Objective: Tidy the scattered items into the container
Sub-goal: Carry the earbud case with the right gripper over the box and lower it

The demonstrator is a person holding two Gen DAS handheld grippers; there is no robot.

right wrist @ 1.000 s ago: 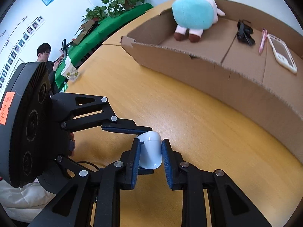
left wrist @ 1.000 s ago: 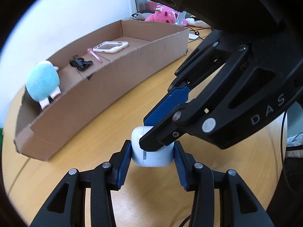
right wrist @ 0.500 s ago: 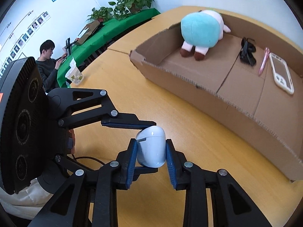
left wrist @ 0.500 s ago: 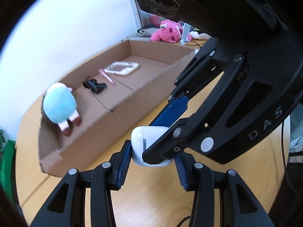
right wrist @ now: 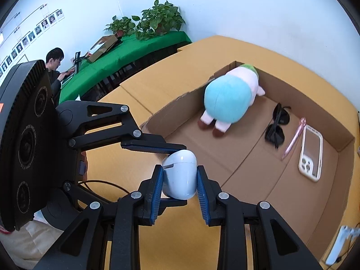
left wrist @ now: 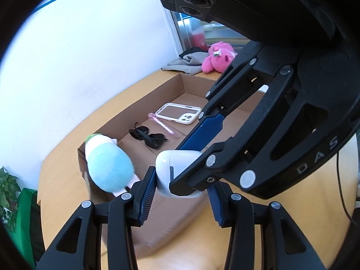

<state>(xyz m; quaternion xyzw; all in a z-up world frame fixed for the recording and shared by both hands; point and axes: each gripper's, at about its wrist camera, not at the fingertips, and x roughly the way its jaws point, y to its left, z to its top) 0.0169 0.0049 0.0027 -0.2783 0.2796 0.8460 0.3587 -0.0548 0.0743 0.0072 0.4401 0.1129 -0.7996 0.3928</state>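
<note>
Wooden bench [right wrist: 126,243]; cardboard box [right wrist: 337,139] part-filled. Left hand-held gripper [left wrist: 180,193] and right hand-held gripper [right wrist: 178,184] both clamp the white earbud case [right wrist: 178,175], aloft beside the box's near wall. Carry underway; next, clear the wall and release inside.

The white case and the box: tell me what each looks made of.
White case: looks like hard glossy plastic, given its smooth rounded shell with soft highlights and a thin lid seam. Box: corrugated cardboard, matte brown, with a rough torn top edge and fold creases across the floor.
</note>
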